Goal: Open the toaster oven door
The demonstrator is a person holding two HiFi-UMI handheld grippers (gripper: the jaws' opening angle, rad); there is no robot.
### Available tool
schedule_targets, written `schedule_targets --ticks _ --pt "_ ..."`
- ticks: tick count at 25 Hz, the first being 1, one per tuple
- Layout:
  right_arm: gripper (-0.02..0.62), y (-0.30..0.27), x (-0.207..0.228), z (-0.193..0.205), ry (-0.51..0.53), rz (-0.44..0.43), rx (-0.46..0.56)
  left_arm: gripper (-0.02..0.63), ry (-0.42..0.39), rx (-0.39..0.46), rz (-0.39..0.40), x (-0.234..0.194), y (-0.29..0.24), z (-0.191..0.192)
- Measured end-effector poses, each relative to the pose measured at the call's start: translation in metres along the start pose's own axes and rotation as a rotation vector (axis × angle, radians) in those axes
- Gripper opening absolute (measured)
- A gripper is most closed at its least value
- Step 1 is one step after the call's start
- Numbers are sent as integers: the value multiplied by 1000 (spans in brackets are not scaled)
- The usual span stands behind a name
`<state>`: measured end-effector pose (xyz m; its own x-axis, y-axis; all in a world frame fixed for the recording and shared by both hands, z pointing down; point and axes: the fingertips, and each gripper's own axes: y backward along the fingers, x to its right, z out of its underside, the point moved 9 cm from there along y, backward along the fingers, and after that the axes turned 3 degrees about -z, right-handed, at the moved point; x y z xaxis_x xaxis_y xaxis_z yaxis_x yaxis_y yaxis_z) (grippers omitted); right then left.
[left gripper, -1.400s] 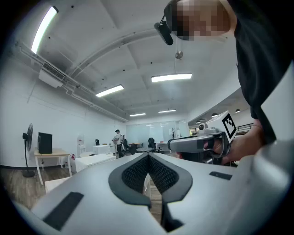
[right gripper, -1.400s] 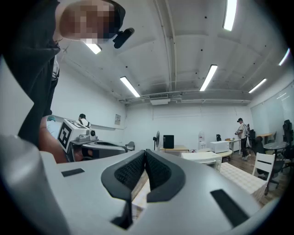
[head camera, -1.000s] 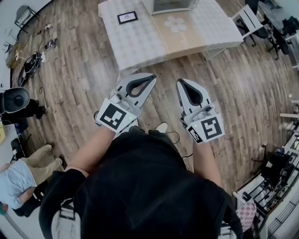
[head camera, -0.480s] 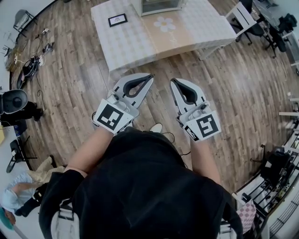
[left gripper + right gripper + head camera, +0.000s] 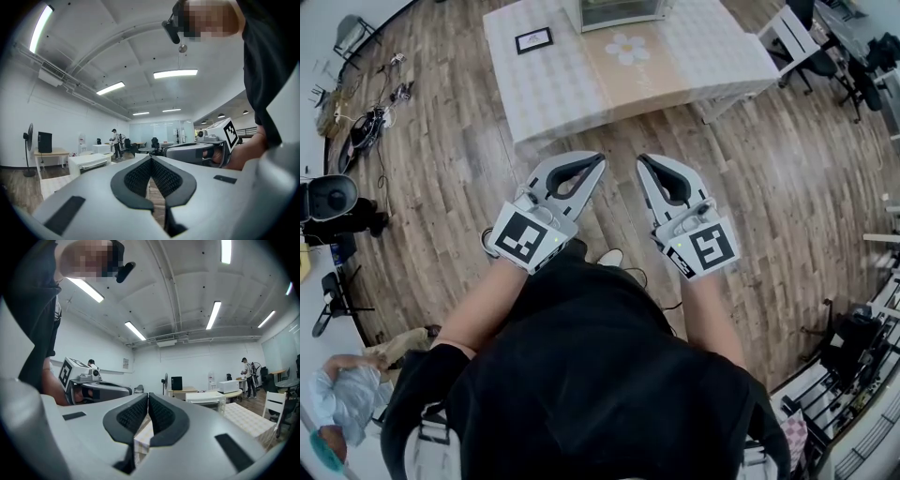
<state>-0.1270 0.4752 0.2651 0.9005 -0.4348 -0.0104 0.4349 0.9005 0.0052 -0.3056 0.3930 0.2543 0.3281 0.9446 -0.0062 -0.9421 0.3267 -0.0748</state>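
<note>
The toaster oven point(image 5: 619, 11) stands at the far edge of a table with a checked cloth point(image 5: 572, 89), and only its front shows at the top of the head view. Its door looks closed. It appears small and white in the left gripper view point(image 5: 90, 161) and in the right gripper view point(image 5: 206, 399). My left gripper point(image 5: 600, 161) and right gripper point(image 5: 641, 161) hang side by side over the wood floor, short of the table's near edge. Both are shut with nothing between the pads. Their tips meet in the gripper views point(image 5: 151, 158) point(image 5: 148, 395).
A small framed picture point(image 5: 533, 40) lies on the table left of the oven. White chairs point(image 5: 797, 37) stand to the right of the table. Cables and gear point(image 5: 366, 122) lie on the floor at left, and a person point(image 5: 342, 398) crouches at lower left.
The right gripper has drifted left, closer to the left one. Both stay shut and empty. The person at lower left has shifted.
</note>
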Motion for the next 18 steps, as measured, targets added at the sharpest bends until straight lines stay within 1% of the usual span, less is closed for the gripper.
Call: schedule_targets --ticks 2,5,8,12,15,18 --pt "21 -5 8 3 -4 7 -2 14 1 4 -4 -7 -6 4" --pt "21 -19 22 8 1 13 -12 14 -6 34 -6 -26 -18 9" --pt "21 -39 39 10 7 18 -24 14 -1 22 -9 -51 -34 8" --pt "21 -76 66 8 17 25 -48 14 -8 46 34 -93 -61 10" --pt "21 -110 85 6 24 36 -59 14 -13 57 51 -128 -78 4" --pt "21 -144 102 2 24 50 -65 14 8 34 63 -163 -92 -1"
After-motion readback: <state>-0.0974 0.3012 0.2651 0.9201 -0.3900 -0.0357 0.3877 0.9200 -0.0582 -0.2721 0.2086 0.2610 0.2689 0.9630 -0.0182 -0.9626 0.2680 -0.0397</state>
